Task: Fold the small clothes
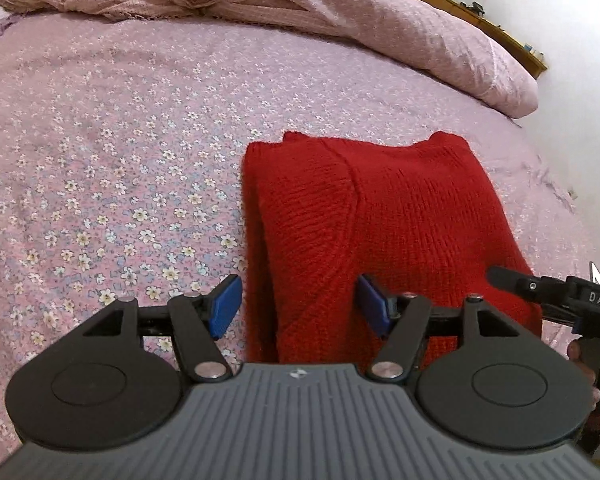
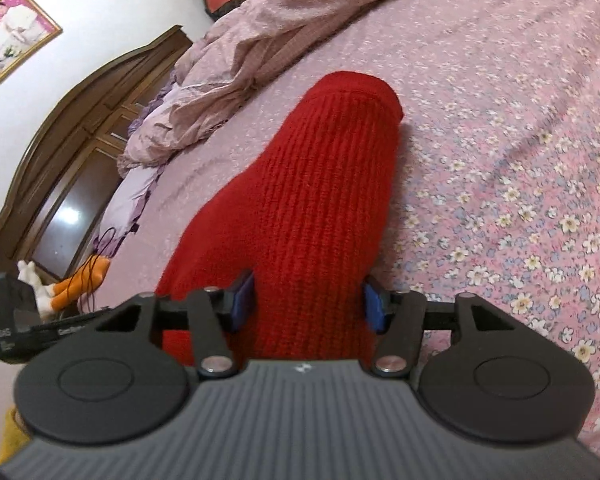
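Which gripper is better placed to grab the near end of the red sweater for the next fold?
Probably the right gripper: its open jaws straddle the red knitted sweater's near end. The left gripper, also open, sits over the sweater's left edge, half above the floral bedsheet.

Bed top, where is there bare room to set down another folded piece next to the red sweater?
The floral sheet lies bare left of the folded red sweater, up to the rumpled pink quilt along the far side. It is crowded at the sweater's near edge, where the left gripper and right gripper straddle it.
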Demonstrator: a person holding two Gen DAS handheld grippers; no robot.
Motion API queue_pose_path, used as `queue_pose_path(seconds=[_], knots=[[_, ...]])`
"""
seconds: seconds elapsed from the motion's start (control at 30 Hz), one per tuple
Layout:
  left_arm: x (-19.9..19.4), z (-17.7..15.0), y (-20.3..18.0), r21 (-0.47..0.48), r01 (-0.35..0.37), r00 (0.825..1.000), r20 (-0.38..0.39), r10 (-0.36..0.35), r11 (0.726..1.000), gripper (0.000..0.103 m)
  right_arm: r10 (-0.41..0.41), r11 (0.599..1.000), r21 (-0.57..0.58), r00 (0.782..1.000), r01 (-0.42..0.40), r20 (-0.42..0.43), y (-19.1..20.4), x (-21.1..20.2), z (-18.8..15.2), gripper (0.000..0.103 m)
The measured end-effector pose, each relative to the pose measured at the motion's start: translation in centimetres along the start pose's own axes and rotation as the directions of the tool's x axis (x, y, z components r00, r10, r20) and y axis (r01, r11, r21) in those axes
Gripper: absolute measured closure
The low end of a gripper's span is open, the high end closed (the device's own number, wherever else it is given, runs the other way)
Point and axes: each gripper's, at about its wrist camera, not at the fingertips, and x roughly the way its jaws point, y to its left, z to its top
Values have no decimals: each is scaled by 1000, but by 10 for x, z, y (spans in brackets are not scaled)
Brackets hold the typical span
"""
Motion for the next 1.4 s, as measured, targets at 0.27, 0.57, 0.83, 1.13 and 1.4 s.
queue_pose_path(seconds=[0.27,0.57,0.83,1.13,1.4], knots=[[-23,-5,-28,48,-72,997,13,71,996,30,-117,988,-87,988,126,104,27,-25,-9,38],[-45,-22,-50,81,-134,991,8,134,988,17,-185,968,-138,968,209,169,51,-57,-26,30],[-56,-45,-66,116,-191,982,19,190,975,4,-205,964,-135,963,230,177,65,-79,-46,29],[-53,-60,-72,132,-224,973,-20,228,966,3,-265,941,-171,950,292,167,78,-76,-75,28],[-45,-66,-71,135,-243,967,-47,251,961,2,-328,924,-150,931,352,160,75,-69,-85,28]])
